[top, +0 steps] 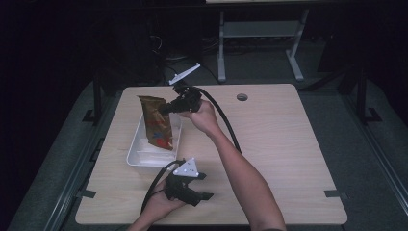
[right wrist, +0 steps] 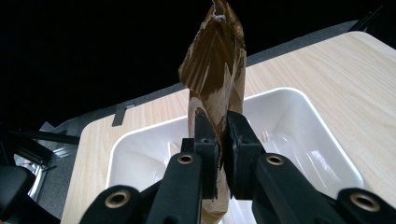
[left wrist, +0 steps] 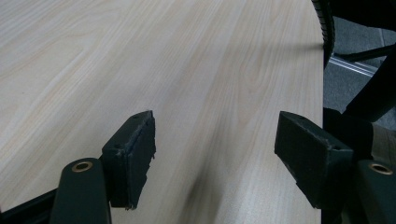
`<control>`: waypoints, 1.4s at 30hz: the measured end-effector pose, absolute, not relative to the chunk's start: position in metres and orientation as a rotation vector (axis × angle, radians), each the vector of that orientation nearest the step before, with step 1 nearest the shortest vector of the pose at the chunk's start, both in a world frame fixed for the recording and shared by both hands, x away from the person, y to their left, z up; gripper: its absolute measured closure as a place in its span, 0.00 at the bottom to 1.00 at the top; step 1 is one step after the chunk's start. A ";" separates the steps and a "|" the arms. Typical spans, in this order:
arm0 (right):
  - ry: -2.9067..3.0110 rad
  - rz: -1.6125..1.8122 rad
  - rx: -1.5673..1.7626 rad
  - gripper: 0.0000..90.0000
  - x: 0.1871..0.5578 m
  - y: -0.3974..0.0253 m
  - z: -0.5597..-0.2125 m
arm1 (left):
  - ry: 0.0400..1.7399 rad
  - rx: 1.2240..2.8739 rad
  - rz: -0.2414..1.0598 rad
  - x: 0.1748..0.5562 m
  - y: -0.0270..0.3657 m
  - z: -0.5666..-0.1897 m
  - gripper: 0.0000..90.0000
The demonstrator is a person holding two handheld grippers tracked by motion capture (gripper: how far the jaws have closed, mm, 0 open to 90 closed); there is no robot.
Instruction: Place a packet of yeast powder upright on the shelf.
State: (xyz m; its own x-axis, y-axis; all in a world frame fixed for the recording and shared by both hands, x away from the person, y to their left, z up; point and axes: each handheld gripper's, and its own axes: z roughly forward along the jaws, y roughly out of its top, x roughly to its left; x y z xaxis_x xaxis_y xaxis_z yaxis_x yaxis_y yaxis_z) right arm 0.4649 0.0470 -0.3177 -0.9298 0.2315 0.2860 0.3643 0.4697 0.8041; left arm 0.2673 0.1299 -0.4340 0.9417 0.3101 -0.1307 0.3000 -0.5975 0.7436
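Scene: a person at a pale wood counter (top: 269, 144) works a hand-held tool in each hand, seen from above.
Right tool (top: 166, 109): clenched on a brown foil snack pouch (top: 156, 122), gripping its right-hand edge in the upper centre-left of the high view; in the right gripper view the two black jaws pinch the pouch (right wrist: 215, 74) between them.
Left tool (top: 204, 197): released, jaws spread wide and holding nothing, low in the frame at the near edge of the counter; the left gripper view shows bare wood grain between its pads (left wrist: 135, 149).
Pouch position: held up over the white plastic tray (top: 135, 155), its lower end down in or just above the tray; contact with the tray floor cannot be told.
Key relation: the pouch stands with its long axis nearly upright, slightly tilted, and the tray lies directly beneath it, so any lowering goes straight down from the right tool.
Nearer hand: the right hand (top: 204, 118) is at the pouch; the left hand (top: 161, 204) sits well apart, toward the bottom of the frame.
Tray contents: pale flat items lie in its near part, too indistinct to name.
Count: one pouch, one tray, two tools, one counter.
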 end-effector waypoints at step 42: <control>-2.538 -1.377 -0.548 0.86 0.461 0.062 -0.355 | 0.424 2.250 0.008 0.266 0.129 -0.435 0.31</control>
